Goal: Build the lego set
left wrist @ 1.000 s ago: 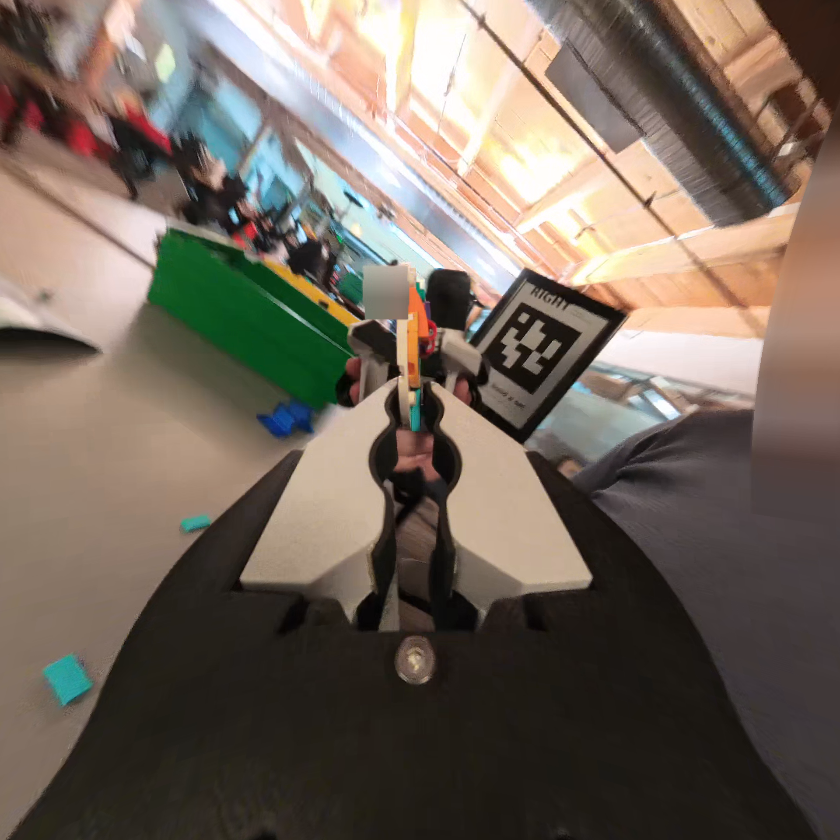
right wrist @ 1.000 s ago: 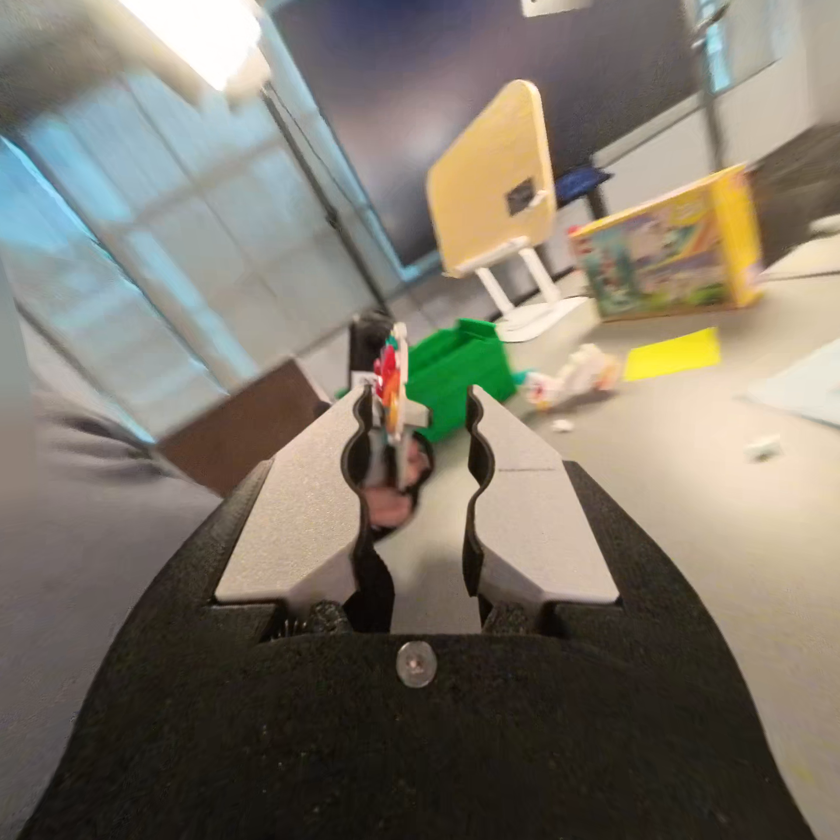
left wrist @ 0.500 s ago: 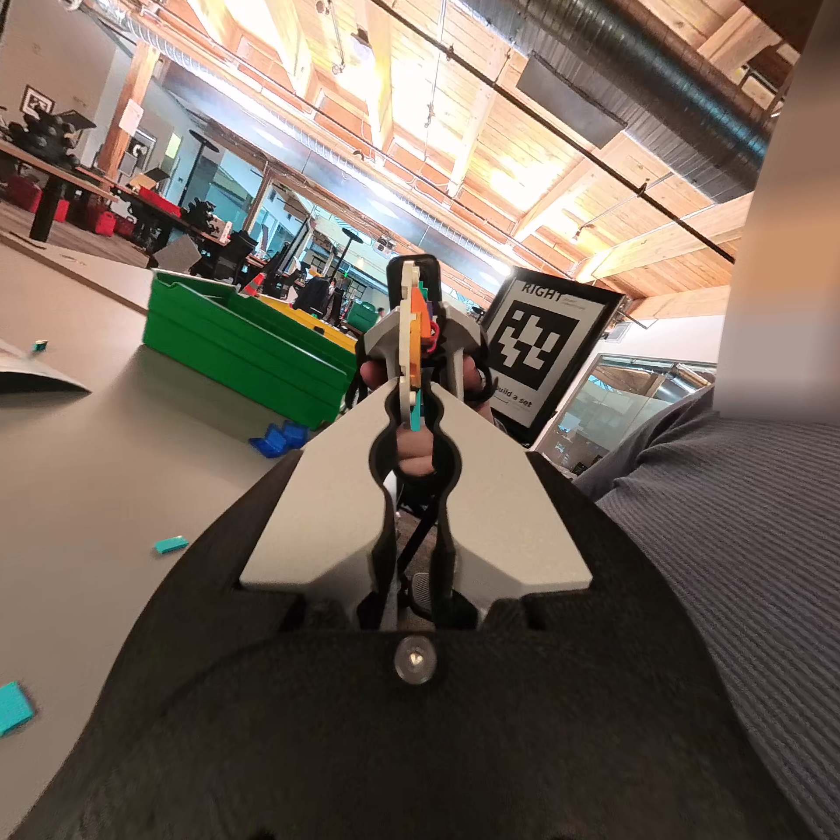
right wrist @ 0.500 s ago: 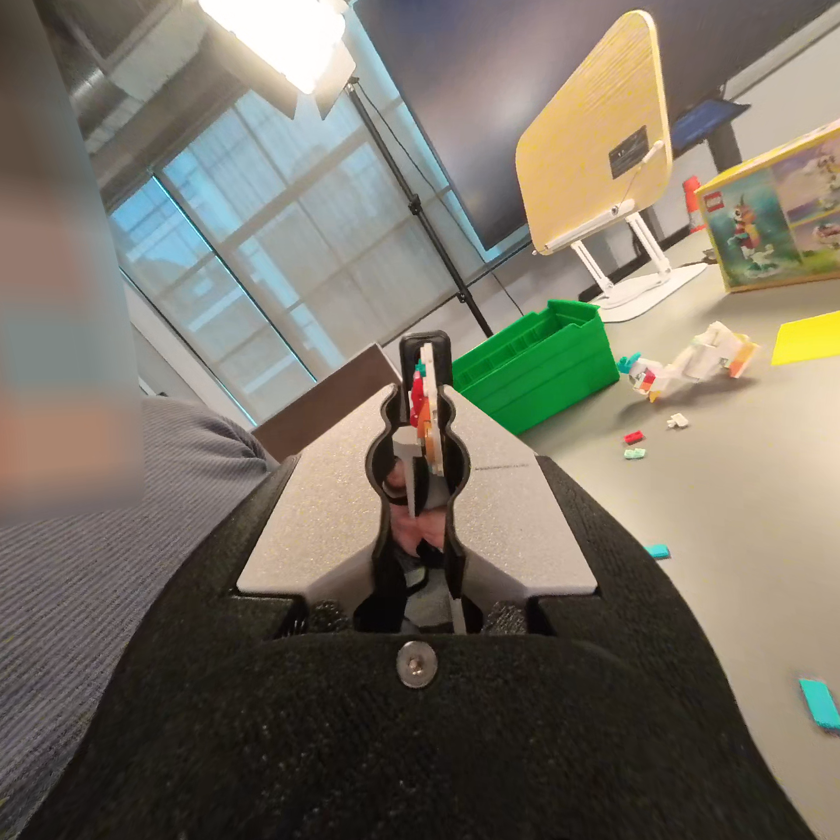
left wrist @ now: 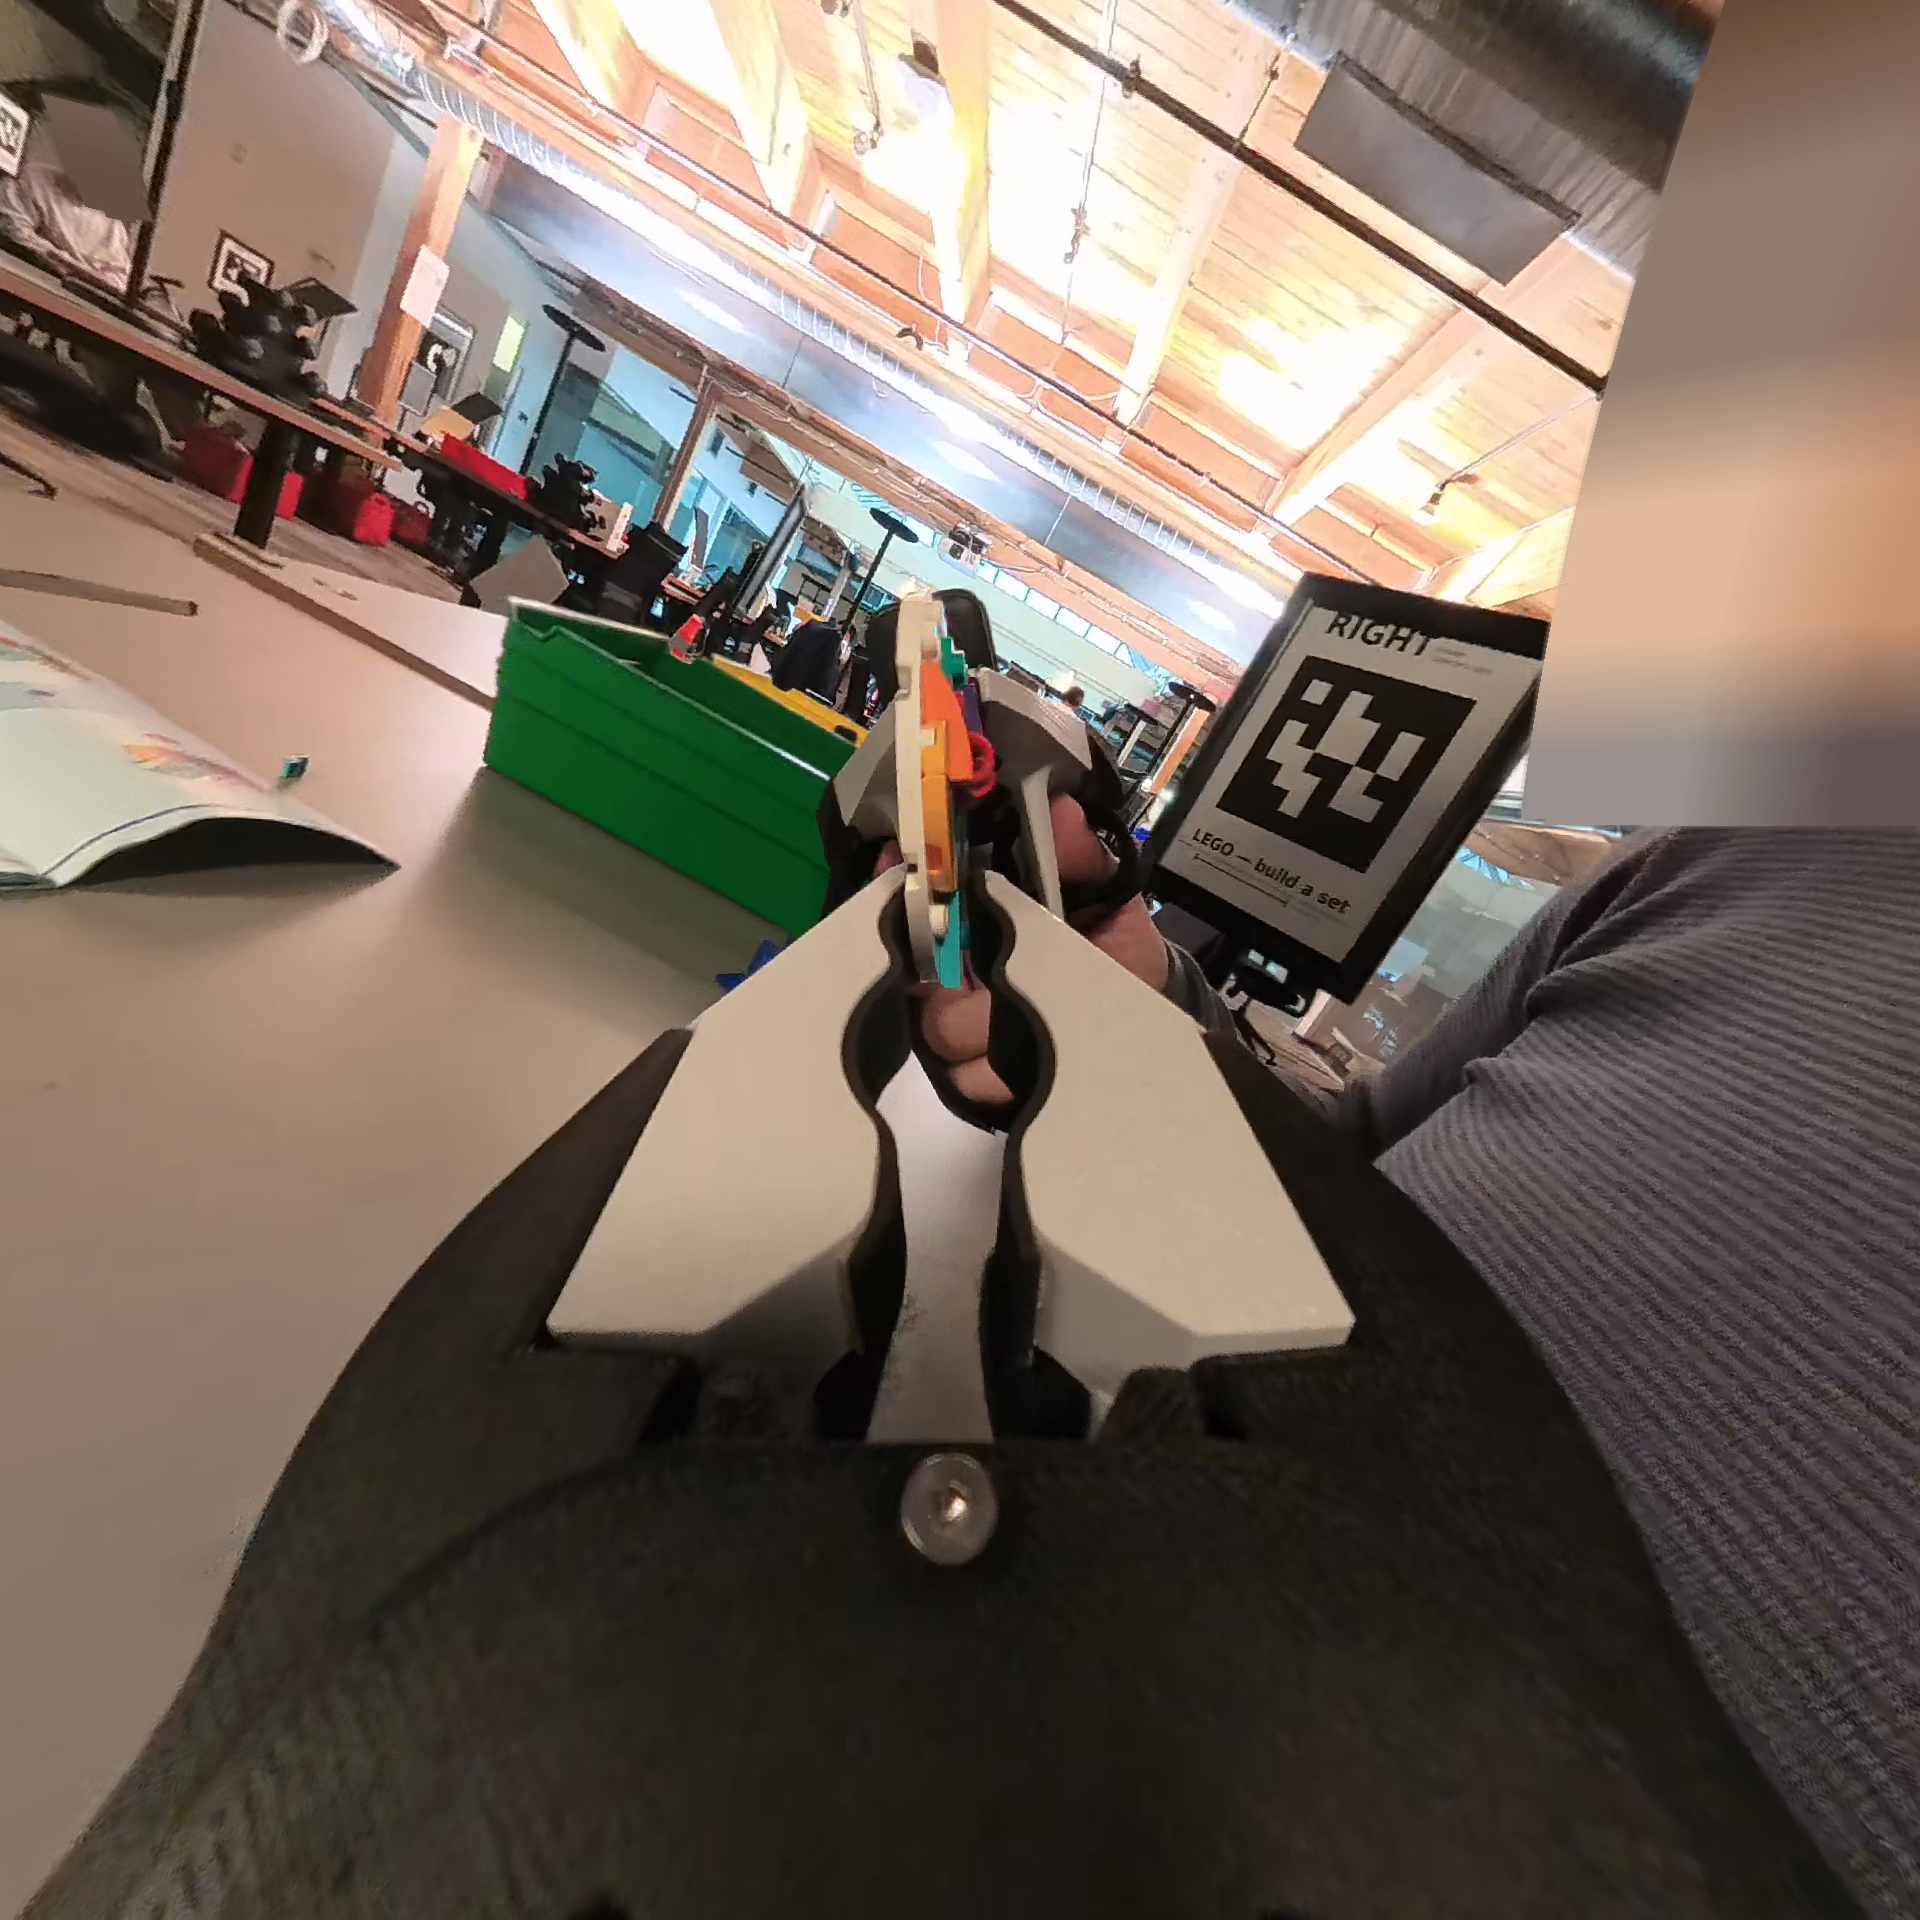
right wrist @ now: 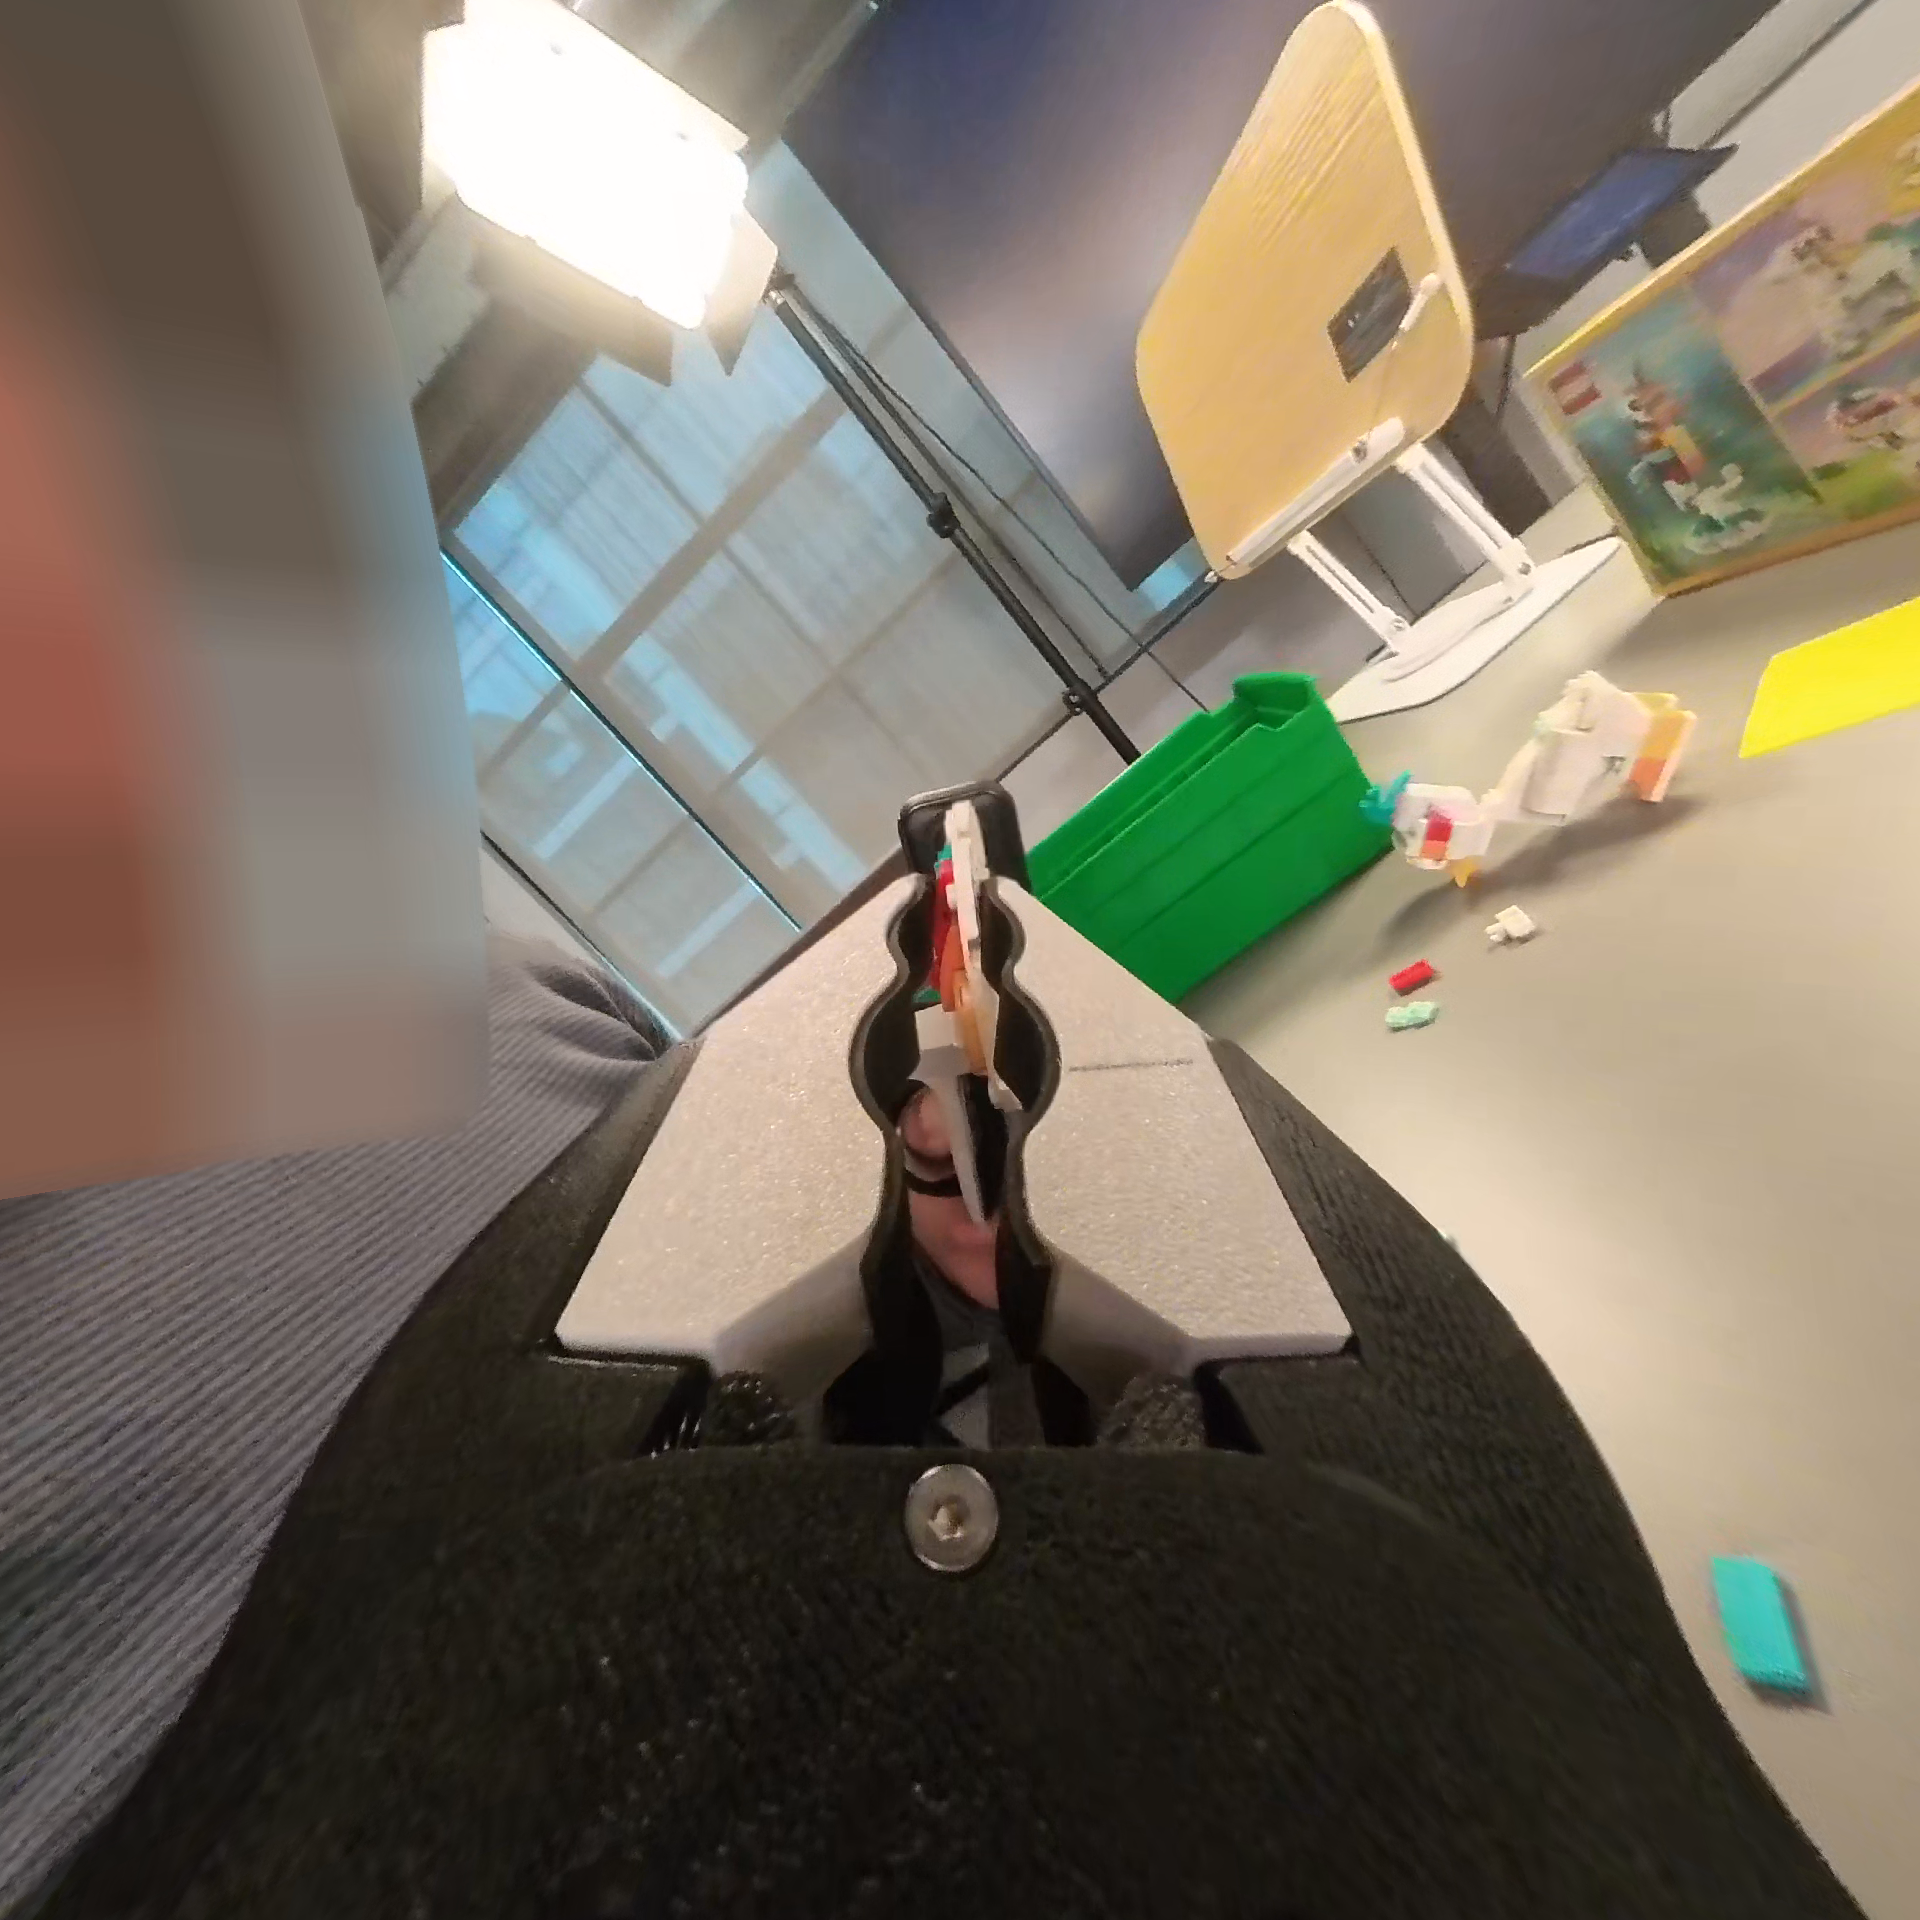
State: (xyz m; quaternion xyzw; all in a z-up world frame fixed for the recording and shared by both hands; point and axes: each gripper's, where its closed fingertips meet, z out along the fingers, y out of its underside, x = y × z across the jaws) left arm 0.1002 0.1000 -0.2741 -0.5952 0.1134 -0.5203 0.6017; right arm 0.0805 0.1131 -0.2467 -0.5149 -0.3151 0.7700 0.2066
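Observation:
A flat lego assembly [left wrist: 925, 769] of white, orange, teal and red pieces is held edge-on in the air between both grippers. My left gripper [left wrist: 943, 902] is shut on its lower end. My right gripper [right wrist: 964, 894] is shut on the same assembly [right wrist: 964, 935] from the opposite side. It also shows in the left wrist view [left wrist: 997, 758], with a hand behind it. The black end of the left gripper [right wrist: 956, 816] shows past the right gripper's tips.
A green bin [left wrist: 665, 748] stands on the grey table [left wrist: 260, 1039]; it also shows in the right wrist view [right wrist: 1195, 873]. An open booklet [left wrist: 125, 790] lies at the left. A white lego figure [right wrist: 1538, 790], loose pieces [right wrist: 1413, 992], a teal piece [right wrist: 1761, 1631], a yellow sheet [right wrist: 1839, 696] and the set's box [right wrist: 1745, 395] sit at the right. A grey-sleeved torso [left wrist: 1662, 1247] is close by. My two grippers' fingertips are within a few centimetres of each other.
The right gripper was open beside the assembly a second ago and has shut on it. Both grippers have since tilted a little with the assembly held between them.

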